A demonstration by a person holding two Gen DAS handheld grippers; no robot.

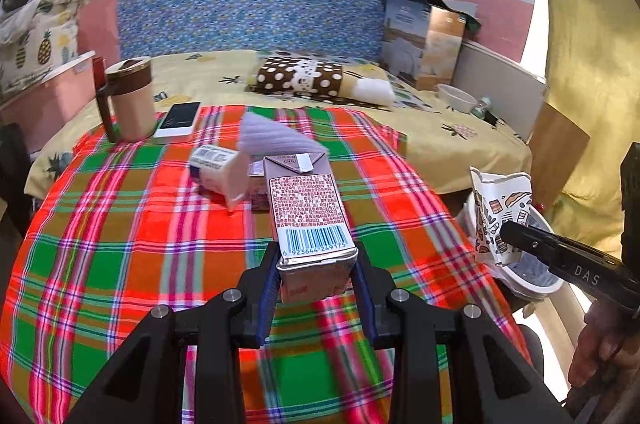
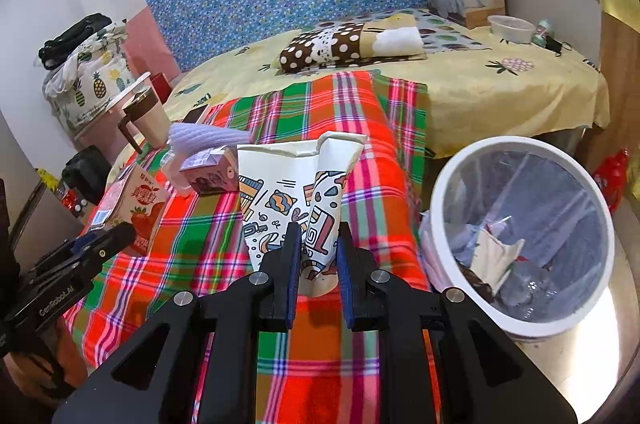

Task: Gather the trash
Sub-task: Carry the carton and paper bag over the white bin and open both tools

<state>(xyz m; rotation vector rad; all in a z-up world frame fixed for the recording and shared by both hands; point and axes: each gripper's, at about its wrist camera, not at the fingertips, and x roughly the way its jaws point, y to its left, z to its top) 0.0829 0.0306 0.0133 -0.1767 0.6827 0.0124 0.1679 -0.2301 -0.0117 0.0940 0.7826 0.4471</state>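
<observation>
My left gripper [image 1: 318,264] is shut on the bottom end of a pink drink carton [image 1: 308,208], which is lifted above the plaid-covered table [image 1: 120,224]. In the right wrist view the carton [image 2: 136,204] shows a strawberry print, with the left gripper [image 2: 104,236] around it. My right gripper [image 2: 318,252] is shut on a crushed patterned paper cup [image 2: 280,192], held upright beside the white bin [image 2: 516,143]. The left wrist view has that cup [image 1: 496,208] in the right gripper [image 1: 510,232] over the bin [image 1: 532,289]. A small carton [image 2: 208,176] and a purple foam sleeve [image 2: 204,138] lie on the cloth.
A brown-lidded mug [image 1: 128,100] and a phone [image 1: 178,120] stand at the table's far left. Behind is a bed with a polka-dot pillow [image 1: 300,76], a box [image 1: 420,44] and a white bowl [image 1: 456,98]. The bin holds paper and plastic scraps [image 2: 496,256].
</observation>
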